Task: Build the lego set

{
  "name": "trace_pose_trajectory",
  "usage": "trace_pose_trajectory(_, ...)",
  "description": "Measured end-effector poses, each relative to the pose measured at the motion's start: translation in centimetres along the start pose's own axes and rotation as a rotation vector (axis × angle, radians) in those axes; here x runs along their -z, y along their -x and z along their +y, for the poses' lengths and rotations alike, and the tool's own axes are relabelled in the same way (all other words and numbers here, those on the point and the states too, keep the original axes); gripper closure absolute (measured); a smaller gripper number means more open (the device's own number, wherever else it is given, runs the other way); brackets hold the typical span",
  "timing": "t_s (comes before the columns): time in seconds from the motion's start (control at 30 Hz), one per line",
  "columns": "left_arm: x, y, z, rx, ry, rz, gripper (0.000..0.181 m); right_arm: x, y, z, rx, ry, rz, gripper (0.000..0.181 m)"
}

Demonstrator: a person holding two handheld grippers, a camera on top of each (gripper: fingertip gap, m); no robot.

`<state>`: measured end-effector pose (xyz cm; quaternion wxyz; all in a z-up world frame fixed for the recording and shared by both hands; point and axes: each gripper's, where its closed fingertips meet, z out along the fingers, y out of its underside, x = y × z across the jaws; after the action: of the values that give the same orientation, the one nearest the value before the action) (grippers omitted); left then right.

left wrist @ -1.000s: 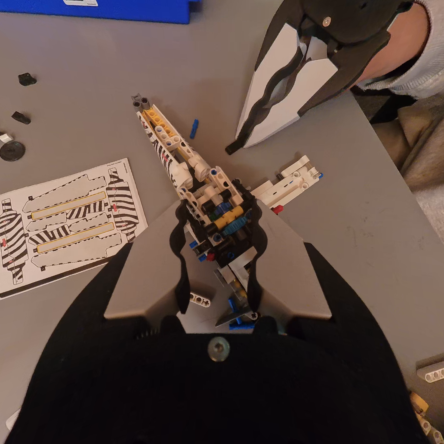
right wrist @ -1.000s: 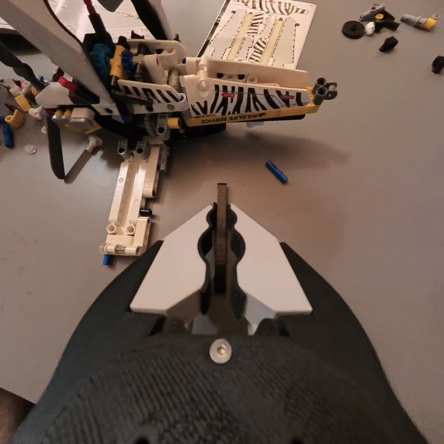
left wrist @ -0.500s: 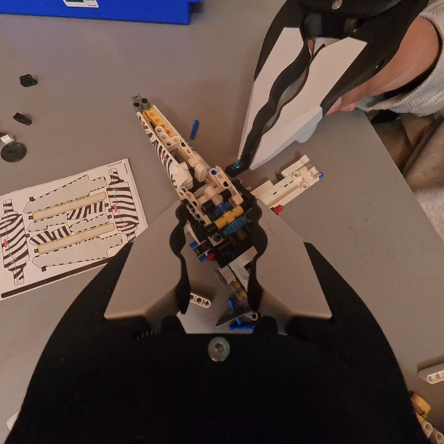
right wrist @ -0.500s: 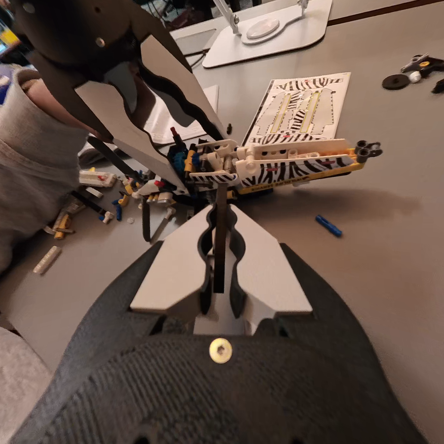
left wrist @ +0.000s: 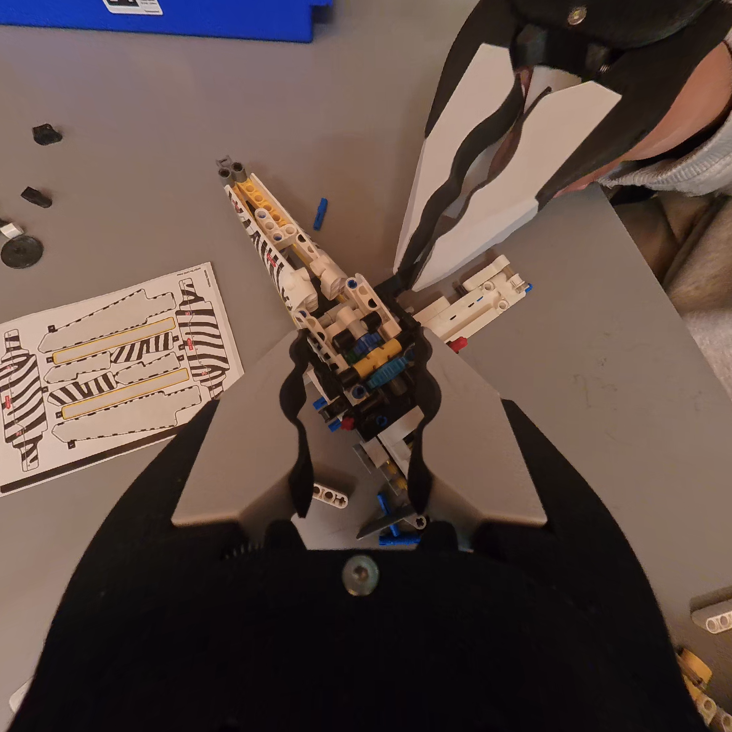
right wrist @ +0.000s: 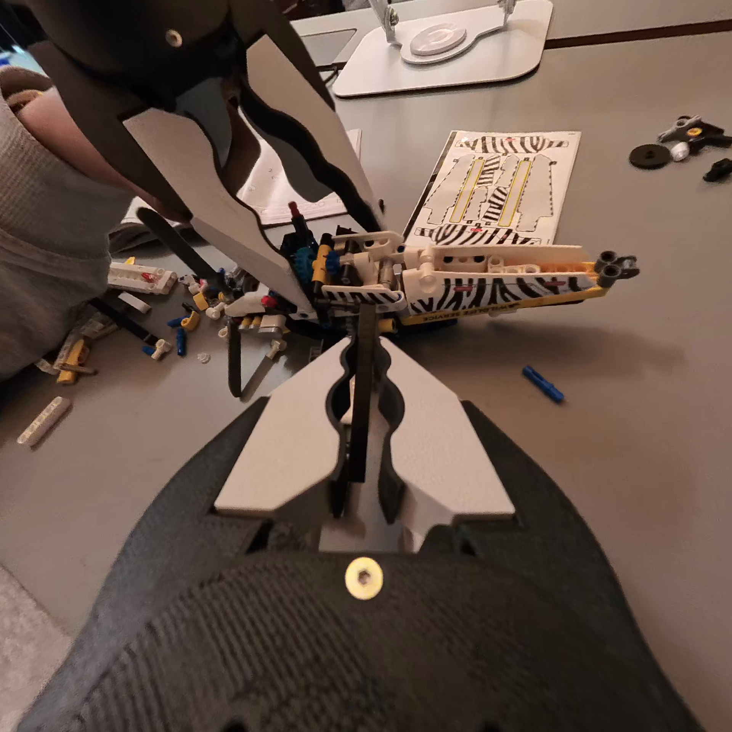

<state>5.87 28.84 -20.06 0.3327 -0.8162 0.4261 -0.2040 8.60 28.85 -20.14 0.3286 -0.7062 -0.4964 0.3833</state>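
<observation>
My left gripper (left wrist: 362, 342) is shut on the lego model (left wrist: 356, 356), a white and yellow body with zebra stripes, and holds it above the grey table. Its long tail (left wrist: 269, 222) points away to the upper left. My right gripper (right wrist: 364, 342) is shut on a thin black strip (right wrist: 362, 396) that sticks out past its fingertips. The strip's tip touches the model (right wrist: 475, 289) just under a striped panel. The right gripper (left wrist: 406, 277) comes in from the upper right in the left wrist view. The left gripper (right wrist: 342, 271) shows at upper left in the right wrist view.
A zebra sticker sheet (left wrist: 107, 372) lies left of the model. A white sub-assembly (left wrist: 471, 305) lies under the right gripper and a blue pin (left wrist: 320, 214) beside the tail. Loose parts (right wrist: 190, 317) lie scattered. A blue box (left wrist: 158, 20) and a white stand base (right wrist: 435, 51) sit at the back. My two grippers' fingertips are within a few centimetres of each other. The right tips stand about 9 centimetres off the blue pin (left wrist: 320, 214). It turns up in the right wrist view (right wrist: 542, 384) as well.
My right gripper has carried the black strip from over the open table up to the model, until its tip meets the model's side. The left gripper and model have stayed still.
</observation>
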Motion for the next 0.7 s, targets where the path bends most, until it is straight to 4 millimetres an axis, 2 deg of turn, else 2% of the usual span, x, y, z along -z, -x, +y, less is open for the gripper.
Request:
trace_pose_trajectory(0.4, 0.05, -0.06, -0.04, -0.035, -0.001, -0.004, 0.127, 0.10, 0.20, -0.03, 0.066, 0.029, -0.059, 0.175)
trace_pose_trajectory(0.7, 0.10, -0.05, -0.08, -0.018, -0.016, 0.018, 0.128, 0.07, 0.20, -0.16, 0.200, 0.022, -0.009, 0.175)
